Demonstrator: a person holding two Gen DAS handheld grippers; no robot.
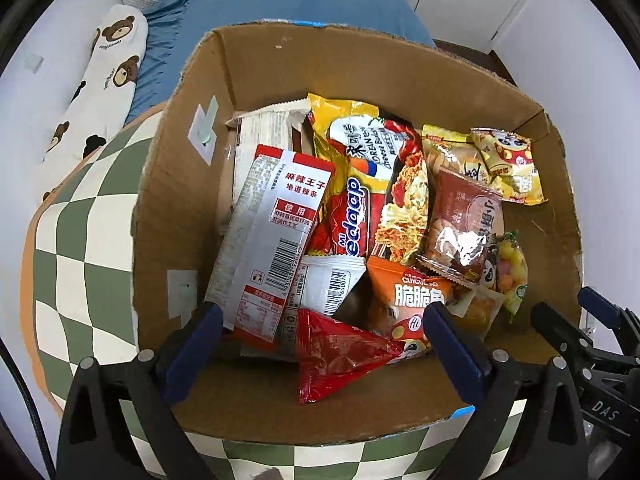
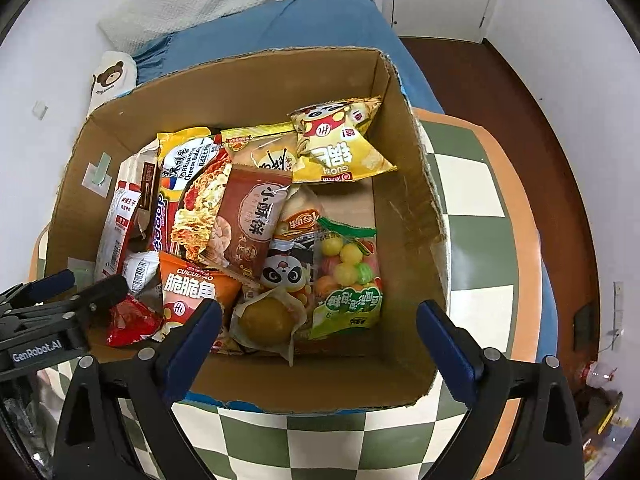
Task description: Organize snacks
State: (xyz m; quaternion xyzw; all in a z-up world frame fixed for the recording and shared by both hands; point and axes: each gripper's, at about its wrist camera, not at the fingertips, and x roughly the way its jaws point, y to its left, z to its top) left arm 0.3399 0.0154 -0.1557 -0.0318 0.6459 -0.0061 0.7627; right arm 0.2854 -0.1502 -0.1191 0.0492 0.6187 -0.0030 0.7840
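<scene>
An open cardboard box [image 1: 180, 184] [image 2: 404, 200] holds many snack packets. Among them are a red and white spicy-strip packet [image 1: 280, 224], a noodle pack [image 1: 400, 184] [image 2: 200, 208], a brown pastry packet [image 1: 460, 228] [image 2: 252, 220], a red triangular bag [image 1: 336, 356] [image 2: 128, 320], an orange corn-snack bag [image 1: 404, 300] [image 2: 188, 284], a yellow chip bag [image 2: 344, 144] and a bag of coloured candy balls [image 2: 348, 280]. My left gripper [image 1: 324, 348] is open above the box's near edge, over the red bag. My right gripper [image 2: 320, 340] is open above the near edge, over a wrapped round pastry [image 2: 266, 320]. Both are empty.
The box stands on a green and cream checkered table [image 2: 472, 184] [image 1: 80, 240]. A bed with a blue sheet [image 1: 260, 8] and a bear-print pillow [image 1: 100, 80] lies behind. Dark wood floor [image 2: 500, 80] lies to the right. Each gripper shows in the other's view [image 1: 592, 328] [image 2: 60, 304].
</scene>
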